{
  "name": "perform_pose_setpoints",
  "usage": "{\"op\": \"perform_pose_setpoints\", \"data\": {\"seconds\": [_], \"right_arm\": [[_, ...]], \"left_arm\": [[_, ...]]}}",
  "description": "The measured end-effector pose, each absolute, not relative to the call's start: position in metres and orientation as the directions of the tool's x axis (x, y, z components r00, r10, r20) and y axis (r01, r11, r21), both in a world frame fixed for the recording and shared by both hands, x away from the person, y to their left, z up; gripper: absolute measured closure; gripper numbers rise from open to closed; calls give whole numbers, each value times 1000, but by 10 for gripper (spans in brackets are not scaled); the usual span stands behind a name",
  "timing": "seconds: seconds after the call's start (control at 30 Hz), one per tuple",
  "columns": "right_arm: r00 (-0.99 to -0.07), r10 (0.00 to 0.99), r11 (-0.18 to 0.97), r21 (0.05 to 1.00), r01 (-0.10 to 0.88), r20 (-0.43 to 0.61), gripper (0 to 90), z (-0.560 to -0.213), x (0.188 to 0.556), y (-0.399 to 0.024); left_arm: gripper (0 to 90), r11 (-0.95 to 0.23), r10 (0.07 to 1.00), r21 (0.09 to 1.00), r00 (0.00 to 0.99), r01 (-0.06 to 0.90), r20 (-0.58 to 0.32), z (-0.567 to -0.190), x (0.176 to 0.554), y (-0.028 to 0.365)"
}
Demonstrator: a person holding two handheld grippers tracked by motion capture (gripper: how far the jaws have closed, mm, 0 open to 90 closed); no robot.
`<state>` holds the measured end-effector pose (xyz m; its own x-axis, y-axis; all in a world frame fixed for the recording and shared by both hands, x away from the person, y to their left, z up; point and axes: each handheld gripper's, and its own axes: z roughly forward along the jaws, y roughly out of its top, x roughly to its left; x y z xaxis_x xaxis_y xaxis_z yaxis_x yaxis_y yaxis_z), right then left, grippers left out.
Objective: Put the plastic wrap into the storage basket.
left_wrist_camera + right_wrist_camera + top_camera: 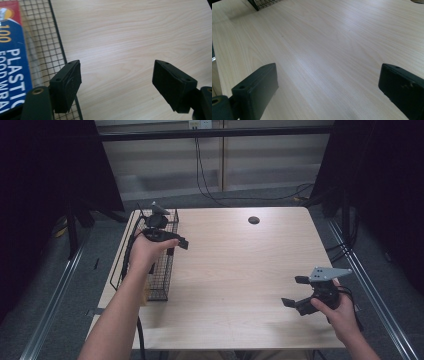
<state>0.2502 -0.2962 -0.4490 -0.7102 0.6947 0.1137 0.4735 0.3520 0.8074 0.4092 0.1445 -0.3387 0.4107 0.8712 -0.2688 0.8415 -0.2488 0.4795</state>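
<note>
At the left edge of the surface [240,265] a wire basket [162,270] is set, and inside it a box of plastic food wrap [12,62] is seen lying flat, blue and red, against the mesh floor. The left gripper [172,240] is held over the basket's inner rim, its fingers [66,85] spread wide with nothing between them; one finger is seen above the mesh, the other above bare wood.

From here, the likeliest fault is judged to be a snag: if the gripper is lowered as it stands, the basket wall could be straddled and the rim struck, so that the light basket is shoved or tipped. The box, being long and smooth, could also be pinched off-centre and allowed to swing or slip.

Far to the right, the right gripper [300,292] is held low over the bare wood, fingers [254,90] likewise wide and empty, well apart from the basket, so no steadying of the basket is offered.
</note>
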Motion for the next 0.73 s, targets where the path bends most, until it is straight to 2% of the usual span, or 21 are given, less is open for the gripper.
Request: {"op": "perform_pose_setpoints", "data": {"seconds": [0.43,0.73], "right_arm": [[-715,690,356,806,473,114,23,-449,250,-296],[-713,691,362,799,480,115,23,-451,250,-295]], "left_arm": [[203,-298,817,501,488,813,-305,-354,396,122],[188,-348,773,536,559,769,-300,-372,381,101]]}}
